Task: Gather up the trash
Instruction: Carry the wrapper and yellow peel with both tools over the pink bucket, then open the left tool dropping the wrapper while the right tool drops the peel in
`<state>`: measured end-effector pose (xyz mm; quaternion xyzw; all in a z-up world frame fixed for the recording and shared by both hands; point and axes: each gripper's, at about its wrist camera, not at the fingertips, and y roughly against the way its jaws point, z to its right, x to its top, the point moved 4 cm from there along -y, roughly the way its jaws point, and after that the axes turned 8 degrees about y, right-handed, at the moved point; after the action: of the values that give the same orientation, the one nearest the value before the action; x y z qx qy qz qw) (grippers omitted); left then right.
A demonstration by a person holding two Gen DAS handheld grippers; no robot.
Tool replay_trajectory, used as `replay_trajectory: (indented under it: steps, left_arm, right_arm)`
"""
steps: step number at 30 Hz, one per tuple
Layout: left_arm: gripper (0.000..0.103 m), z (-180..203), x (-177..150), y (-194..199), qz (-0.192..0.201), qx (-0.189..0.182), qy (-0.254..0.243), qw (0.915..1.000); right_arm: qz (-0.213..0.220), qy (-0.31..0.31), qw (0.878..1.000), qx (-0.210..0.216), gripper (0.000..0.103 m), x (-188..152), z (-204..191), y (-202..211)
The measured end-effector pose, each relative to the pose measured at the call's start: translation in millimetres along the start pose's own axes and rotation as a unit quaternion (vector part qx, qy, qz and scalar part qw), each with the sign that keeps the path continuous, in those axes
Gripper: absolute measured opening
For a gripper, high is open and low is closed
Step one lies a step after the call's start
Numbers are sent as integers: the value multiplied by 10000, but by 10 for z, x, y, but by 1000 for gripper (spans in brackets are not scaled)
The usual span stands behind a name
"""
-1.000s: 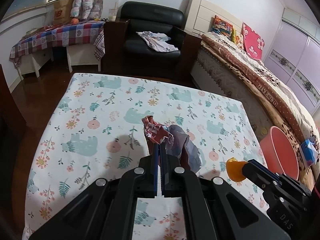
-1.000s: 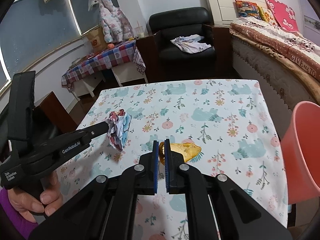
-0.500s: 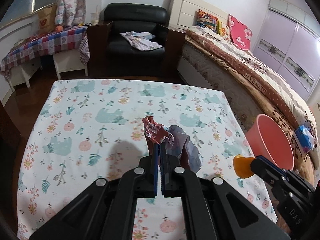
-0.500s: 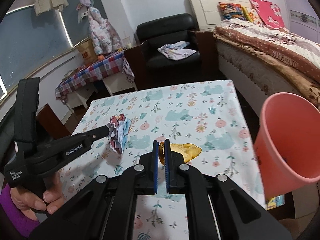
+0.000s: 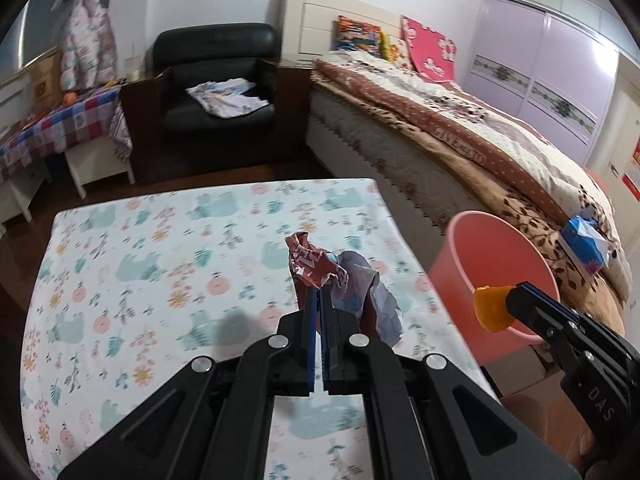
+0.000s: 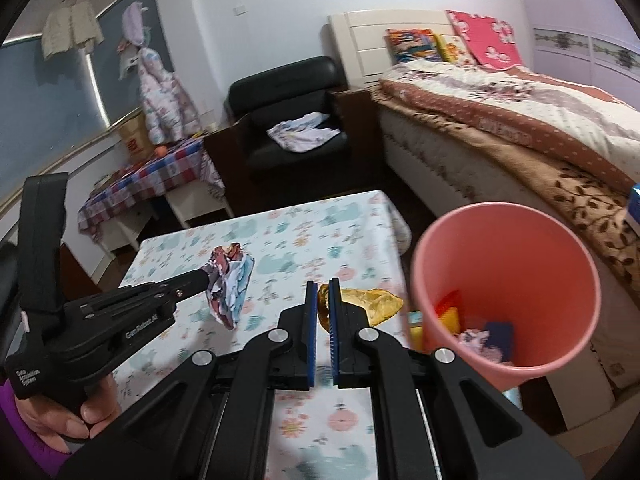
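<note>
Left gripper: black frame, blue pads, jaws closed tight on a crumpled wrapper; held in a person's hand, purple sleeve at the wrist.
Right gripper: same build, jaws clamped on an orange peel.
Crumpled wrapper: thin creased foil or paper, dark red print on one side, pale blue-grey on the other; irregular wad hanging off the pad tips, lifted clear of the tabletop, over its right-hand half.
Orange peel: curved, glossy, yellow-orange, leathery; in the left wrist view it sits at the near rim of the bin, over the opening.
Bin: salmon-pink plastic, smooth, round, tapering to the base; stands just off the table's right edge, between table and bed. Bottom holds scraps, yellow, red, dark blue, pale; kinds cannot be told.
Table: rectangular, covered in a flat cloth printed with teal bears and pink flowers; right edge just beside the bin.
Bed: quilted mattress side, dotted brown-and-cream cover, close behind the bin.
Open room: cloth bare around both grippers; dark floor beyond the far edge, black leather armchair well apart.
</note>
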<state>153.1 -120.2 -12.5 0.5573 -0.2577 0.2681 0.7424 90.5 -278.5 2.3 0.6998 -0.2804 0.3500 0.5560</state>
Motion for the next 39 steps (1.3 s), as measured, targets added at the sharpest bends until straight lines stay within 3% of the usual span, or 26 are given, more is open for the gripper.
replay_trajectory:
  steps: [20,24,31,39]
  left_arm:
    - [1,1090,64,-216,-37,-557,-817,9951]
    - [1,1315,75,-320,-72,-807,-873,9929]
    - [1,1582,61,-528,-243,-1183,-861,9889]
    - [2,1737,-37,-734,-456,-1243,-1009,9860]
  right_arm:
    - [128,-490,9962,-709,6,-28,857,77]
    - [78,-607,9951,-772,6,-50,1018,35]
    - [4,-812,9930,-854,6,-111,1286,-16]
    - [-89,-1004,9912,-855,6,-205,1467,-66]
